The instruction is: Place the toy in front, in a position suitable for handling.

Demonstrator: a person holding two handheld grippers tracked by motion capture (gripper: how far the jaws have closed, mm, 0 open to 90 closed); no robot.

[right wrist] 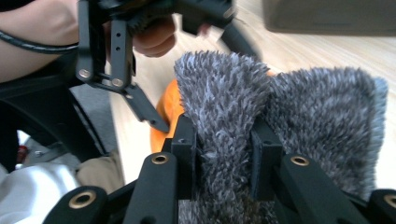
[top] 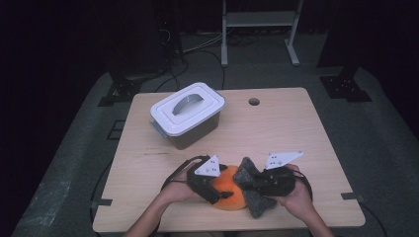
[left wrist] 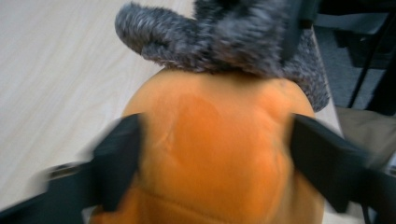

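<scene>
A round orange plush toy [top: 231, 193] lies near the table's front edge, with a grey fuzzy piece [top: 258, 203] draped against its right side. My left gripper [top: 217, 190] comes in from the left. Its jaws press on both sides of the orange plush toy [left wrist: 215, 140], which bulges out past them. The grey fuzzy piece [left wrist: 219, 37] sits on the far side of the toy. My right gripper [top: 249, 180] is shut on a fold of the grey fuzzy piece [right wrist: 224, 107], pinched between its pads [right wrist: 187, 149]. The orange plush toy [right wrist: 168, 107] peeks out behind it.
A dark container with a white latched lid [top: 188, 109] stands at the back left of the wooden table [top: 296, 133]. A round hole [top: 254, 101] is in the table's far middle. A metal stand [top: 259, 19] is on the floor beyond.
</scene>
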